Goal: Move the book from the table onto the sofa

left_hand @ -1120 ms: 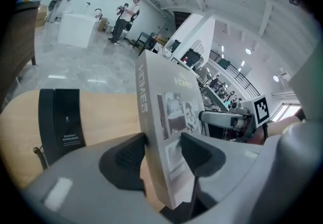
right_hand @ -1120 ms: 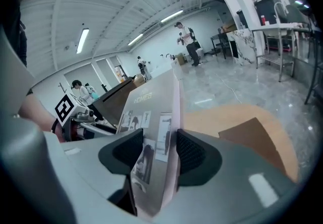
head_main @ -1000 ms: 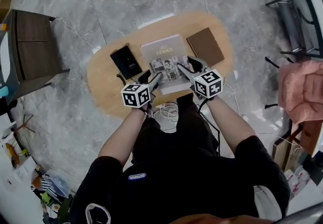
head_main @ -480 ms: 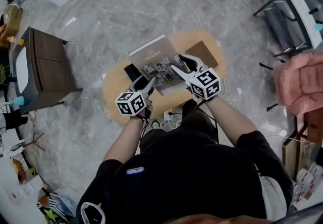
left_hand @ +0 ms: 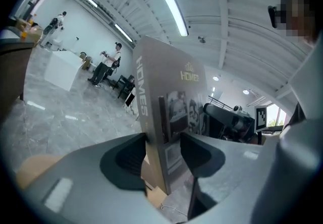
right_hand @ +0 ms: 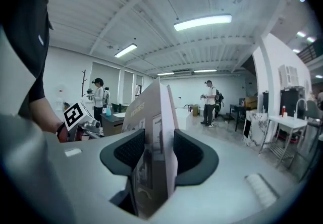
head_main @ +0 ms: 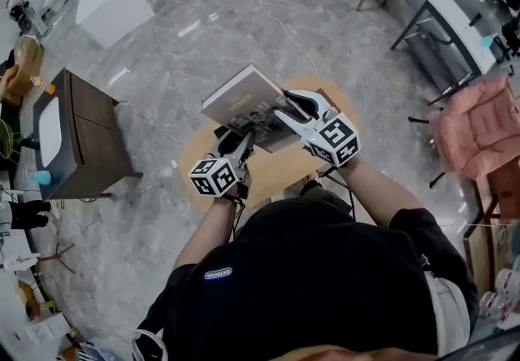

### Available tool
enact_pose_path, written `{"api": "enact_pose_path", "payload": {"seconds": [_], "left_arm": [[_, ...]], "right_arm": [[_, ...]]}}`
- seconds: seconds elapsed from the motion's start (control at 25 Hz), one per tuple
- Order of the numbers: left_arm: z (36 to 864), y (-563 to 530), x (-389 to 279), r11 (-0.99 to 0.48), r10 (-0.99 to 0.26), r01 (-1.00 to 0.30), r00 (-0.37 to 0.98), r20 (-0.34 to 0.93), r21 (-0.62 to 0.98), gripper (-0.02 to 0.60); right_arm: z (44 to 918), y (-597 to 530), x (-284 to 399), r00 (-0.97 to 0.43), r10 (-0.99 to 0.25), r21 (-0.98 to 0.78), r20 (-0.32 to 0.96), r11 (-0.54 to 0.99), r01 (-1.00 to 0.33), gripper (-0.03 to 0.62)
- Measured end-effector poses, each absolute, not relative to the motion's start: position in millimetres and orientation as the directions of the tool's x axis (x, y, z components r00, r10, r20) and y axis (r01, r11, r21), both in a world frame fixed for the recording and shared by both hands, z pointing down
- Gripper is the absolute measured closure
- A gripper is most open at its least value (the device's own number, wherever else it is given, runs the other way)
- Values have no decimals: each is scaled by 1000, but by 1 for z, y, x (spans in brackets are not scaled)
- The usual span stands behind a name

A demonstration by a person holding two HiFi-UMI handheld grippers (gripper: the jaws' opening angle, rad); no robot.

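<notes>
the large grey hardcover book (head_main: 248, 99) is held in the air above the oval light-wood table (head_main: 280, 172), clear of its top. the left gripper (head_main: 238, 140) clamps its near edge by the spine, and the right gripper (head_main: 286, 109) clamps that same edge, jaws pressed on both covers. likely risk: with one edge gripped, the far end may sag and slip free above the table. spine and cover read "homes"

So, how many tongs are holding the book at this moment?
2. The left tongs clamp the near edge of the book, and the right tongs clamp its right side. The book hangs above the oval table. No other tongs are in view.
</notes>
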State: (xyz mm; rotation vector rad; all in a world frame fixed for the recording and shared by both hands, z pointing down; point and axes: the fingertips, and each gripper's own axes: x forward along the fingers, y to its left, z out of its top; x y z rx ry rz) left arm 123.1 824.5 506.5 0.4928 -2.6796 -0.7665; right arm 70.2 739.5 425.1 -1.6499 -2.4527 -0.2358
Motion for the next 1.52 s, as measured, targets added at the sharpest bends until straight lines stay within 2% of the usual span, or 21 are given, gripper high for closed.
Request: {"api": "enact_pose_path", "payload": {"seconds": [0.32, 0.6, 1.0, 1.32, 1.52], "left_arm": [[439, 853, 176, 782, -449, -356, -891, 68, 512, 364], [419, 839, 213, 717, -565, -480, -825, 18, 505, 364], [394, 726, 219, 607, -723, -635, -691, 1, 477, 365], [391, 690, 206, 480, -831, -739, -556, -23, 473, 365], [386, 568, 193, 411, -888, -793, -460, 1, 449, 365]], "right_arm": [[352, 762, 139, -424, 893, 132, 150, 407, 904, 397], [327, 747, 194, -534, 841, 167, 92, 515, 841, 401], [307, 625, 219, -686, 727, 108, 35, 680, 725, 402], [300, 592, 229, -788, 616, 101, -25, 785, 611, 408], [300, 468, 227, -845, 532, 57, -48, 846, 530, 411]]}}
